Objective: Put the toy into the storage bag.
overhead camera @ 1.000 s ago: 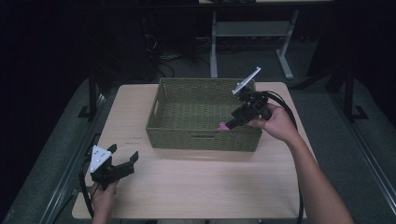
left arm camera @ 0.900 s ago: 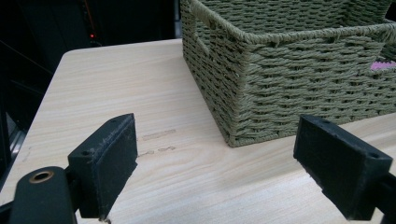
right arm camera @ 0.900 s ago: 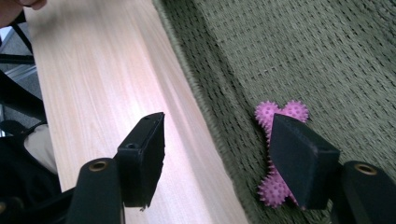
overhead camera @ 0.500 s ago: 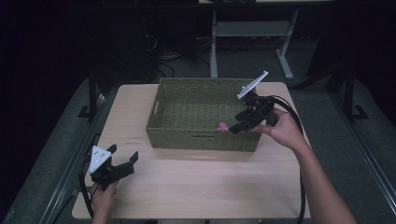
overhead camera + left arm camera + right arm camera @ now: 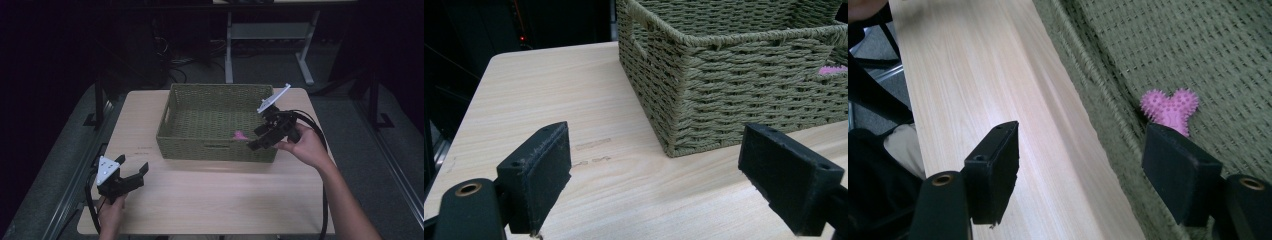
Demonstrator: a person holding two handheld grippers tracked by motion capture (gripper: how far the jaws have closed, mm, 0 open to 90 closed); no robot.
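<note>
While the left tool (image 5: 131,176) sits low at the lower left of the high view, jaws wide with nothing between them, it just faces the near corner of the green woven basket (image 5: 167,134) from well apart. Bench (image 5: 210,200) is light wood. Middle of the frame: pink spiky toy (image 5: 239,135) lies on the basket floor, right against the near wall. Right of it, the right tool (image 5: 257,138) hangs at the basket's near right rim, jaws have just been opening, now fairly wide, nothing between them. Toy lies just left of its tips, so the right hand is much nearer. In the right gripper view the toy's (image 5: 1171,109) lower end is cut off behind one jaw, so long axis unclear.
</note>
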